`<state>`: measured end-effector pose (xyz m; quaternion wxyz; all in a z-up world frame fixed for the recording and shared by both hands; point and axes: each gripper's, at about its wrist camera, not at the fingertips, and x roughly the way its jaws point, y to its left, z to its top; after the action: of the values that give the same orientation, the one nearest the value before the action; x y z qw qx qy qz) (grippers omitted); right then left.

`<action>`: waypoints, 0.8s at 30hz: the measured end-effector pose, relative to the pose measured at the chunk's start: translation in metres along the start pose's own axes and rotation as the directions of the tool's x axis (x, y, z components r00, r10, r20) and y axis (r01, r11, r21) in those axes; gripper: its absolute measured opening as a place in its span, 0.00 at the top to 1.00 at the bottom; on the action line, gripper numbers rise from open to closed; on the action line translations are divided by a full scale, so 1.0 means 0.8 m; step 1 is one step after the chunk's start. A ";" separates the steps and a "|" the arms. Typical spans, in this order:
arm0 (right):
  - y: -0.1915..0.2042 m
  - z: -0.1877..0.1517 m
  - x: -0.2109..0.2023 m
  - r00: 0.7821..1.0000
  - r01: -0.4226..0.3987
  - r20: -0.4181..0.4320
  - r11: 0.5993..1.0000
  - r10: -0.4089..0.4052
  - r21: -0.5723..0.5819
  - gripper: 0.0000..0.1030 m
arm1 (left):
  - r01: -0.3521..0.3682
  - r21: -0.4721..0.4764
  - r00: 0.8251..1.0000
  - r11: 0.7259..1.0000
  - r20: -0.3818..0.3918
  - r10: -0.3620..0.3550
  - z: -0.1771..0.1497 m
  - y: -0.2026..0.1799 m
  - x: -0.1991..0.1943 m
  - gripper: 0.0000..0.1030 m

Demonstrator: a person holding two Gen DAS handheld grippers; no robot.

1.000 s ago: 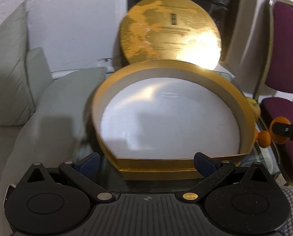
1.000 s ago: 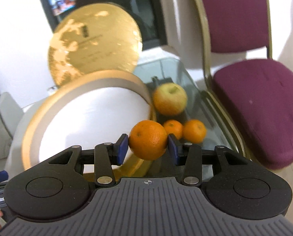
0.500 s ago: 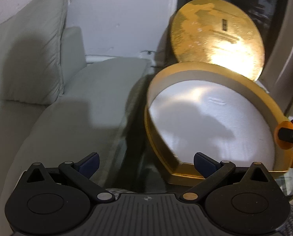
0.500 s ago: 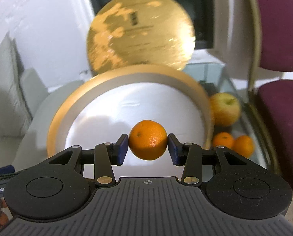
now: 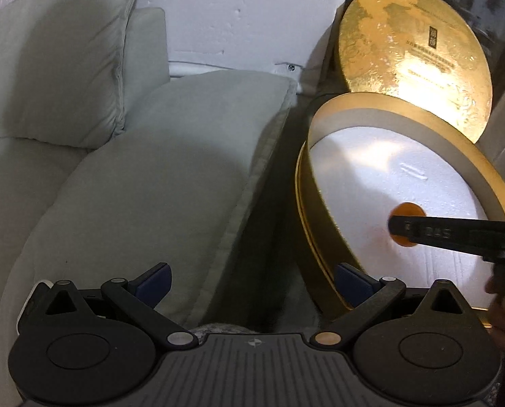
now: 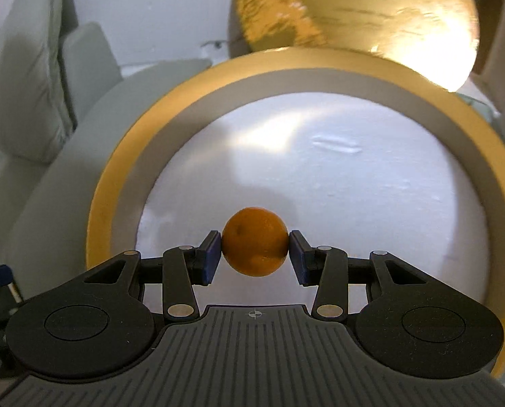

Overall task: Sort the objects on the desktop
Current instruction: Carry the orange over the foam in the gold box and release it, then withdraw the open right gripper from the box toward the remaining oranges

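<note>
Right gripper [image 6: 255, 253], pinching the orange [image 6: 254, 241], has come over the round box [image 6: 117, 169]; release seems next. Left gripper [image 5: 252, 286] stays spread, empty.

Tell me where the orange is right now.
In the right wrist view the orange sits clamped in the right gripper, over the round gold box's white interior.

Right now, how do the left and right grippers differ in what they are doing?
The right gripper has its jaws shut on an orange, while the left gripper has its jaws wide open with nothing between them. The right gripper holds the orange over the white floor of the round gold box; the left gripper sits beside the box's rim, over a grey cushion. Both have blue pads.
</note>
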<state>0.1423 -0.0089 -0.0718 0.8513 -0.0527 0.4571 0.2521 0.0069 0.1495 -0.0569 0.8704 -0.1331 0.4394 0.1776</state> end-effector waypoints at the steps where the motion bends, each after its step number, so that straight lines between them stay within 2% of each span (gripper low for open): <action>1: 0.003 0.002 0.008 1.000 0.003 -0.010 1.000 -0.003 -0.008 0.56 | 0.003 0.002 1.000 1.000 -0.005 -0.003 0.001 0.000 0.002 0.01; 5: 0.010 0.003 0.021 1.000 0.022 -0.010 0.999 -0.023 -0.033 0.55 | 0.017 0.019 1.000 1.000 -0.017 -0.017 0.002 -0.004 0.007 0.01; 7: 0.012 0.003 0.021 1.000 0.023 -0.014 0.999 -0.024 -0.041 0.48 | 0.022 0.029 1.000 0.999 -0.016 -0.021 0.002 -0.008 0.006 0.01; 9: 0.009 0.002 0.015 1.000 0.028 -0.012 0.999 -0.028 -0.036 0.47 | 0.025 0.033 1.000 0.999 -0.011 -0.024 0.001 -0.013 0.003 0.01; 14: -0.002 0.000 -0.011 1.000 0.020 0.019 1.000 -0.020 -0.015 0.46 | 0.036 0.050 0.999 0.998 0.007 -0.036 -0.006 -0.026 -0.017 0.01; 24: -0.027 -0.031 -0.092 0.997 0.006 0.082 0.999 -0.009 0.045 0.42 | 0.064 0.090 0.997 0.994 0.041 -0.068 -0.021 -0.054 -0.058 0.01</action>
<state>0.1006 -0.0632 -0.0297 0.8713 -0.0251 0.4270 0.2405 -0.0121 0.0951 -0.0257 0.8903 -0.1048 0.4229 0.1321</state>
